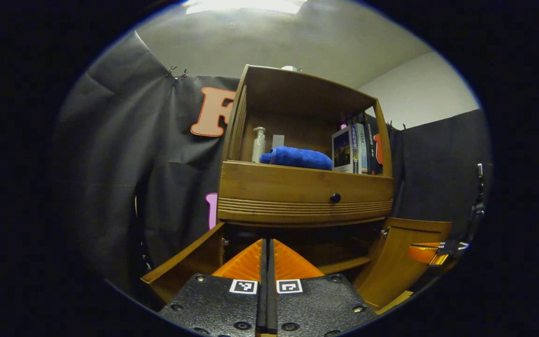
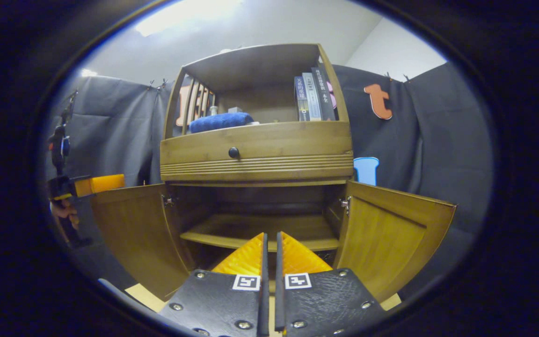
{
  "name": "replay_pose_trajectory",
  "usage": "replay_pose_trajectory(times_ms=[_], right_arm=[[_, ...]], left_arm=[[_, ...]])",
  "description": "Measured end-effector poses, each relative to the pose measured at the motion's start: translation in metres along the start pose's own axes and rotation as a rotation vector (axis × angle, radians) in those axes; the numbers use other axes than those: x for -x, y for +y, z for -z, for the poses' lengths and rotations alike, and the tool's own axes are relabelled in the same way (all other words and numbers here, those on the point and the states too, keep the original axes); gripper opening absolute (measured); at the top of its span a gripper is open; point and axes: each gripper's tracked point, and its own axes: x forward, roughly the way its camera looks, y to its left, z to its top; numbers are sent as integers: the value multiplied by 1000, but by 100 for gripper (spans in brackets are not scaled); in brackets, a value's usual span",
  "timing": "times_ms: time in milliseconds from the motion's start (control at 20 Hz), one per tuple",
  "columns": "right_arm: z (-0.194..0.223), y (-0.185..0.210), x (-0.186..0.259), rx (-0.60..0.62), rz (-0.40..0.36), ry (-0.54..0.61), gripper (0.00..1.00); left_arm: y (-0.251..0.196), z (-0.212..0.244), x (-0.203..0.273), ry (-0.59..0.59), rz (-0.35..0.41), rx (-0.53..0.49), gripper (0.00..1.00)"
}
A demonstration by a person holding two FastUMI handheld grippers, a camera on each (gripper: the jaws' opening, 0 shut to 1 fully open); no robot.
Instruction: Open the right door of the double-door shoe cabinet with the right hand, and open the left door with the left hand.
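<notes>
Both doors stand swung wide; left claw (image 1: 265,262) and right claw (image 2: 269,255) sit closed, empty, clear of left door (image 2: 134,229) and right door (image 2: 391,238), so opening looks finished.

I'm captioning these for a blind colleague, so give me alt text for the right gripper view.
A wooden shoe cabinet stands with both lower doors swung open, the left door and the right door, showing a bare inner shelf. The right gripper, fingers together, points at the opening. Above sit a blue towel and books.
</notes>
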Motion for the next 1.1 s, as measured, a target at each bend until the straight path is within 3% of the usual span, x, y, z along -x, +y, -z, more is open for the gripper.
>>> replay_pose_trajectory(times_ms=[350, 1100], right_arm=[[-12, 7, 4, -7, 9, -30, 5], [-18, 19, -11, 14, 9, -41, 5]], left_arm=[[-38, 37, -19, 80, 68, 33, 1], [-79, 55, -40, 99, 98, 47, 1]])
